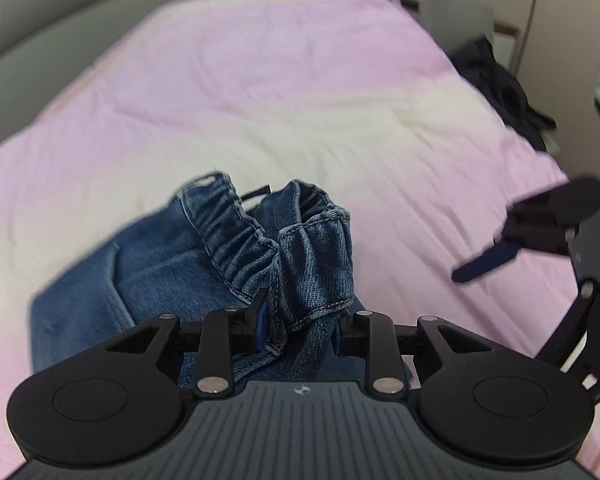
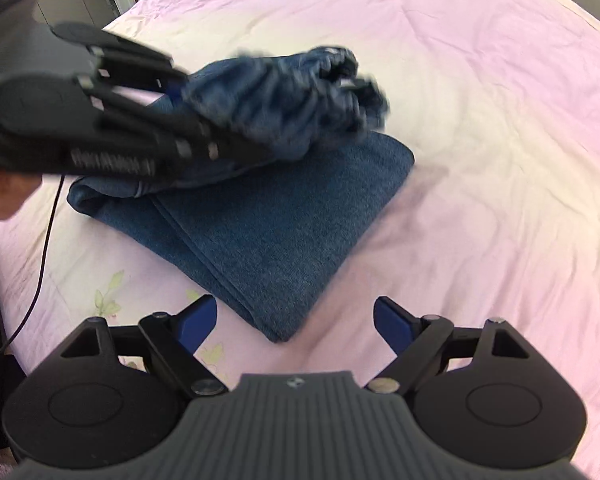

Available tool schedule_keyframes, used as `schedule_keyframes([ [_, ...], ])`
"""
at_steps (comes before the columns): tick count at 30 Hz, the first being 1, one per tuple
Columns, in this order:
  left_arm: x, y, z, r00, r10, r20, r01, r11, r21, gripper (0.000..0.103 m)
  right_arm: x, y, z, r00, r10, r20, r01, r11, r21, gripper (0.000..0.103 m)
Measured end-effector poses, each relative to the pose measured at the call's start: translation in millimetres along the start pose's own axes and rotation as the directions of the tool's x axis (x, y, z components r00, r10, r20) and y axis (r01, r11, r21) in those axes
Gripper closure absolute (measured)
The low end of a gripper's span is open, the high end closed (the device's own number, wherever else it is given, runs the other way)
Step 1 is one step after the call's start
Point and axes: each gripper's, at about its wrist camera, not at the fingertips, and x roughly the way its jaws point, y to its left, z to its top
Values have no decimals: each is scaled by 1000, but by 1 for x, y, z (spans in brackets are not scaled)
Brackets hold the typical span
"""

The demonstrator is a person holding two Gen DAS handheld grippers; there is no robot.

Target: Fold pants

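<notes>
In the right wrist view, the right gripper [image 2: 294,322] hovers nearest, its blue-padded jaws spread wide with nothing between them, just above the near corner of the jeans [image 2: 276,232]. The jeans lie folded into a thick blue slab on the pink bedsheet [image 2: 480,160], their lower layers flat and their top layer bunched up at the far end. Left of them a thin black cable [image 2: 44,256] trails down over the sheet. In the left wrist view, the left gripper [image 1: 300,326] has its jaws drawn in on a gathered fold of denim near the elastic waistband [image 1: 228,236], which stands crumpled just beyond the fingertips, lifted off the layers below. Farther off the sheet stretches to a grey padded headboard [image 1: 80,20], and a dark heap of clothing [image 1: 496,80] sits at the bed's far right edge.
</notes>
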Motion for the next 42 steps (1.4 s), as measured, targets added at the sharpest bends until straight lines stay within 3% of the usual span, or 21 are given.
schedule_keyframes([
  [2, 11, 0, -5, 998, -45, -53, 45, 999, -6, 60, 3, -1, -1, 1000, -10, -9, 10, 1000, 3, 21],
  [6, 10, 7, -9, 986, -149, -72, 146, 988, -39, 31, 0, -1, -1, 1000, -17, -20, 17, 1000, 5, 21],
  [10, -22, 26, -18, 981, -192, -38, 191, 981, -24, 28, -14, 3, 4, 1000, -23, -8, 23, 1000, 17, 21],
  [12, -39, 41, -28, 986, -166, -28, 167, 986, 3, 26, -22, 5, 8, 1000, -9, 12, 9, 999, 51, 21],
  [16, -59, 74, -55, 999, -29, -41, 31, 998, 49, 25, -35, 5, 22, 998, 8, 62, -17, 990, 142, 26],
  [22, -74, 133, -113, 993, 86, -84, -84, 996, 28, 20, -14, 10, 60, 994, -1, 106, -23, 974, 225, 33],
  [30, -51, 165, -169, 985, 49, -165, -58, 997, -49, 20, 53, -15, 98, 997, -53, 56, 27, 916, 400, 45],
  [32, -41, 171, -176, 983, 32, -180, -49, 995, -89, 24, 61, -18, 98, 997, -67, 42, 42, 897, 439, 50],
  [35, -34, 178, -185, 980, 31, -196, -55, 991, -121, 42, 54, -16, 97, 998, -35, 53, 6, 878, 479, 82],
  [36, -35, 179, -186, 981, 24, -192, -48, 991, -123, 52, 47, -11, 100, 997, -42, 58, 10, 883, 469, 89],
  [38, -38, 183, -186, 983, 24, -180, -48, 990, -131, 63, 31, 3, 109, 996, -58, 71, 23, 911, 412, 98],
  [42, -49, 195, -193, 987, 15, -157, -47, 979, -201, 75, -18, 31, 115, 983, -104, 152, 43, 932, 360, 101],
])
